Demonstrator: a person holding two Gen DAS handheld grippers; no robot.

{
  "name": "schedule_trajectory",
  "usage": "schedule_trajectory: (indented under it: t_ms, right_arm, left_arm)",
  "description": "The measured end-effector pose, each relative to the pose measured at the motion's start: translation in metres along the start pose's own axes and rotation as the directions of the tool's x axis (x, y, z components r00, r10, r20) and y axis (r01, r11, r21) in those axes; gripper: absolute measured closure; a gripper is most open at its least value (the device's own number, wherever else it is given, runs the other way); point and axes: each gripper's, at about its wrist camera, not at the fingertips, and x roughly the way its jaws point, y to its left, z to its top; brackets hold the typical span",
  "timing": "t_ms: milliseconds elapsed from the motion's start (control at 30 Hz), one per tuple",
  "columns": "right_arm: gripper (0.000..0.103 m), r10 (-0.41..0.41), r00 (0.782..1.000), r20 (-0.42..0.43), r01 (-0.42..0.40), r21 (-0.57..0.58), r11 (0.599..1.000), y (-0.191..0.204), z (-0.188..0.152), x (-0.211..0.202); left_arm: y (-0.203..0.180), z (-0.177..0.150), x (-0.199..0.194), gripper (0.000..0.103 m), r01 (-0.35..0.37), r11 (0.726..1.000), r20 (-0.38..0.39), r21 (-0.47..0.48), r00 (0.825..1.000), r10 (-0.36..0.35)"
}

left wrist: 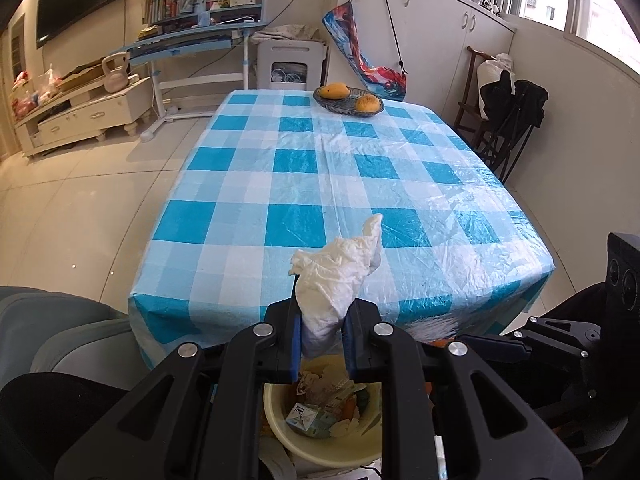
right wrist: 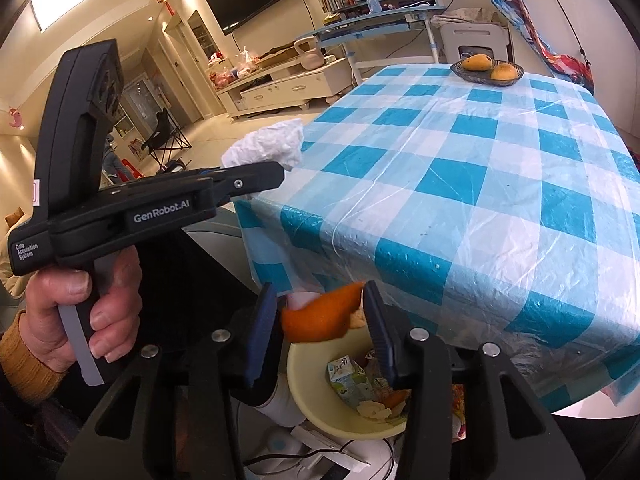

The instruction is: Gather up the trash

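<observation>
Left claw (left wrist: 322, 344) clamps tissue (left wrist: 340, 276): soft, light, grip the bunched base. Right claw (right wrist: 324, 332) is part-open around peel (right wrist: 320, 314) (limp, slick). Bin (right wrist: 304, 380) is below both.

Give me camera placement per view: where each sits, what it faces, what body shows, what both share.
Left wrist: sits on the left gripper, faces down over the checked table; its fingers clamp a crumpled tissue; no hand visible.
Right wrist: sits on the right gripper, orange peel between its fingers; shows the left hand.
Shared: table, tissue, fruit basket, yellow bin below.
</observation>
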Motion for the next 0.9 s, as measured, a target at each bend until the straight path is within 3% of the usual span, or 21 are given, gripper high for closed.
schedule_trajectory:
  t_ms: [200, 233, 400, 567, 800, 833, 900]
  right_arm:
    - [0.044, -0.039, 0.998, 0.045, 0.039, 0.006, 0.999, -0.003, -0.001, -0.004]
    - [0.038, -0.052, 0.997, 0.058, 0.052, 0.009, 0.999, -0.003, -0.001, -0.006]
    - [0.018, -0.192, 0.973, 0.131, 0.187, 0.047, 0.981, -0.011, 0.000, -0.019]
    - [0.011, -0.425, 0.890, 0.162, 0.401, 0.162, 0.901, -0.032, 0.004, -0.030]
    - [0.008, -0.614, 0.767, 0.184, 0.578, 0.216, 0.787, -0.044, 0.006, -0.037]
    - [0.008, -0.629, 0.754, 0.192, 0.592, 0.217, 0.776, -0.043, 0.006, -0.038]
    - [0.007, -0.643, 0.738, 0.203, 0.606, 0.220, 0.765, -0.045, 0.007, -0.041]
  left_arm:
    - [0.004, -0.004, -0.005, 0.087, 0.002, 1.000, 0.008, -0.020, 1.000, -0.002]
    - [0.005, -0.004, -0.006, 0.087, 0.003, 1.000, 0.015, -0.023, 1.000, -0.003]
    - [0.003, -0.005, -0.013, 0.087, 0.013, 1.000, 0.036, -0.020, 0.999, -0.012]
    - [-0.001, -0.013, -0.012, 0.087, 0.019, 1.000, 0.010, 0.000, 1.000, -0.019]
    - [0.002, -0.031, 0.006, 0.085, 0.008, 1.000, -0.130, -0.011, 0.991, -0.010]
    - [0.003, -0.034, 0.008, 0.080, 0.006, 1.000, -0.146, -0.014, 0.989, -0.008]
    - [0.002, -0.035, 0.009, 0.059, -0.010, 1.000, -0.147, -0.008, 0.989, 0.009]
